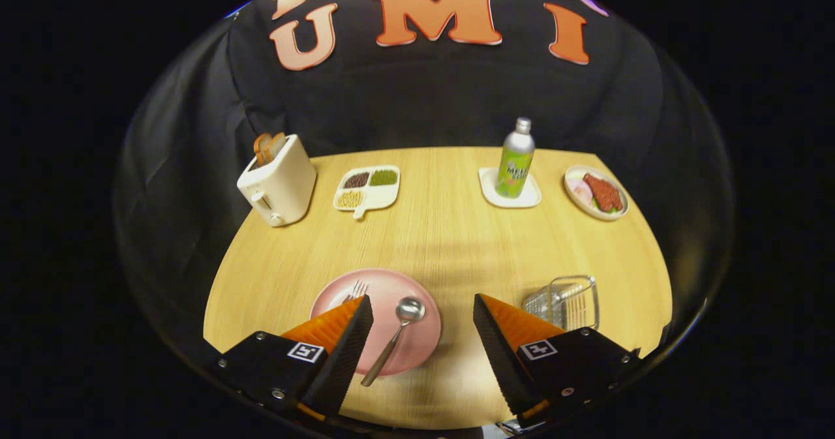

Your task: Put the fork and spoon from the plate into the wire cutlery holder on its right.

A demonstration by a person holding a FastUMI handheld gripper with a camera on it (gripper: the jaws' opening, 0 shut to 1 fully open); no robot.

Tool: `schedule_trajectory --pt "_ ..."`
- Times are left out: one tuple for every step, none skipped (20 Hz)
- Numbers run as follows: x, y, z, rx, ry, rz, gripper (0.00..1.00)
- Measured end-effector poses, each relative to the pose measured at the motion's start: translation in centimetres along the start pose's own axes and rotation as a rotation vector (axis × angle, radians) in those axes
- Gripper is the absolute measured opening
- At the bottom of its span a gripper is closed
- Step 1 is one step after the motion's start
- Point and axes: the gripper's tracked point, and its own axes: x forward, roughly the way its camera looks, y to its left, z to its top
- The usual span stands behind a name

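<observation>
Two fingers of our gripper [423, 308] stand spread apart, holding nothing. We see the fork [356, 289] beyond our left fingertip, the spoon [396, 336] between them on the plate [385, 295], the wire cutlery holder [566, 301] beyond the right, near the tabletop's [443, 243] near edge.

shiny metal spoon [399, 334] – glossy pink plate [417, 348] – matt wood-grain table [443, 243]

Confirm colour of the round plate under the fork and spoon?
Pink, best seen in the gripper view: round pink plate between the open gripper fingers.
</observation>
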Motion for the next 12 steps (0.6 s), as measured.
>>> schedule_trajectory --pt "0.4 0.3 -1.1 0.01 0.038 0.003 0.93" --pt "0.9 0.7 -1.9 0.018 0.066 0.007 0.93" --pt "1.6 1.2 -2.9 0.024 0.095 0.013 0.93" --pt "2.2 1.7 -3.7 0.032 0.121 0.019 0.9" --pt "2.8 2.1 -4.5 0.038 0.149 0.017 0.86" --pt "3.4 2.4 -5.3 0.044 0.177 0.018 0.85" --pt "4.0 2.6 -6.1 0.047 0.205 0.011 0.82" --pt "4.7 2.6 -7.3 0.037 0.244 -0.004 0.8" --pt "5.3 2.4 -8.3 0.022 0.281 -0.019 0.77" --pt "5.8 2.4 -9.1 0.017 0.306 -0.027 0.75" --pt "6.2 2.6 -9.7 0.022 0.332 -0.035 0.7" --pt "6.6 2.9 -10.2 0.038 0.349 -0.033 0.68"
